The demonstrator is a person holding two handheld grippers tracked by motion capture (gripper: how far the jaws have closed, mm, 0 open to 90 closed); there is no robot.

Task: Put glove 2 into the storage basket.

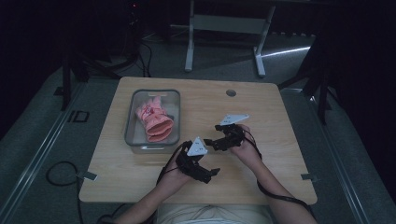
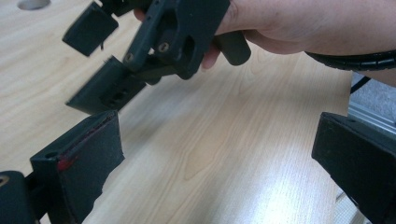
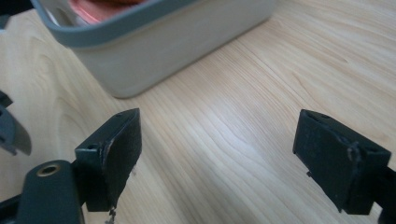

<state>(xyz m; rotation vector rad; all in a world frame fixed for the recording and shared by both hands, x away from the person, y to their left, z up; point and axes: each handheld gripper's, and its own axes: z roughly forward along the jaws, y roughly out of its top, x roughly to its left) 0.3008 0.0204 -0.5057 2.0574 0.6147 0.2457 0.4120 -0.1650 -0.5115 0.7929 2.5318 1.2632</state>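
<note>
- A grey-rimmed bin (image 1: 152, 119) with pale translucent walls stands on the wooden table (image 1: 261, 112), ahead and to the left of both grippers.
- A pink glove (image 1: 154, 122) lies inside the bin, cuff end toward the person, wholly within the walls.
- The left gripper (image 1: 212, 173) hovers low over the table, just near the bin's front corner; its jaws stand wide apart with bare wood between them.
- The right gripper (image 1: 211, 143) is just beyond and to the right of the left one, pointing toward the bin; its jaws are likewise spread, nothing between them.
- In the right gripper view the bin's corner (image 3: 154, 42) sits close ahead, apart from the jaws.
- A round hole (image 1: 231, 92) in the table lies beyond the right gripper, well apart.
- A white desk frame (image 1: 226, 28) stands on the floor beyond the table.
</note>
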